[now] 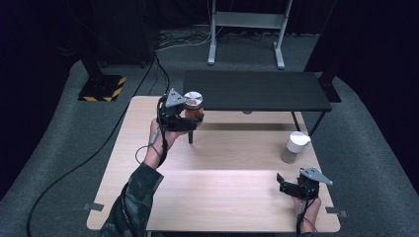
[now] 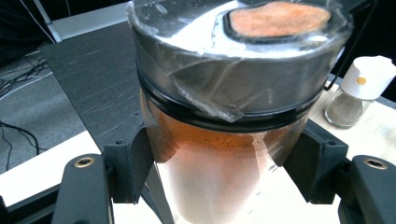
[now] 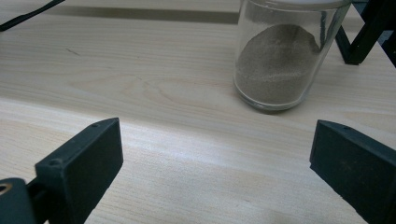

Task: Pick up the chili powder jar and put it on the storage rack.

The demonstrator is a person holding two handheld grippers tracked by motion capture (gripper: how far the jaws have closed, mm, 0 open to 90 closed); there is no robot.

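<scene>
High view showed my left tongs (image 1: pixel 190 117) clamped on the upright orange spice jar (image 1: pixel 193 105), lifted near the desk's (image 1: pixel 222 197) far edge beside the black shelf (image 1: pixel 257 91). My right tongs (image 1: pixel 288 183) stood apart at the near right corner, nearer the grey shaker (image 1: pixel 295 146).

Left gripper (image 1: pixel 190 118) holds the spice jar (image 1: pixel 193 104) above the table (image 1: pixel 222 192).

1. A pale wooden rectangular table (image 1: pixel 222 192) with a light grain.
2. A clear glass shaker of grey-brown powder with a white cap (image 1: pixel 295 146) stands upright on the table toward 3 o'clock; it also shows in the right gripper view (image 3: pixel 280 60) and the left gripper view (image 2: pixel 360 91).
3. A low black shelf on thin black legs (image 1: pixel 257 90) spans the table's 12 o'clock edge.
4. A grey metal stand with two feet (image 1: pixel 245 29) stands on the carpet beyond, at 12 o'clock.
5. A black base plate with yellow-and-black hazard stripes (image 1: pixel 103 88) lies at 10 o'clock.
6. The grey carpet floor (image 1: pixel 44 148) carries loose black cables (image 1: pixel 89 158) at 9 o'clock.
</scene>
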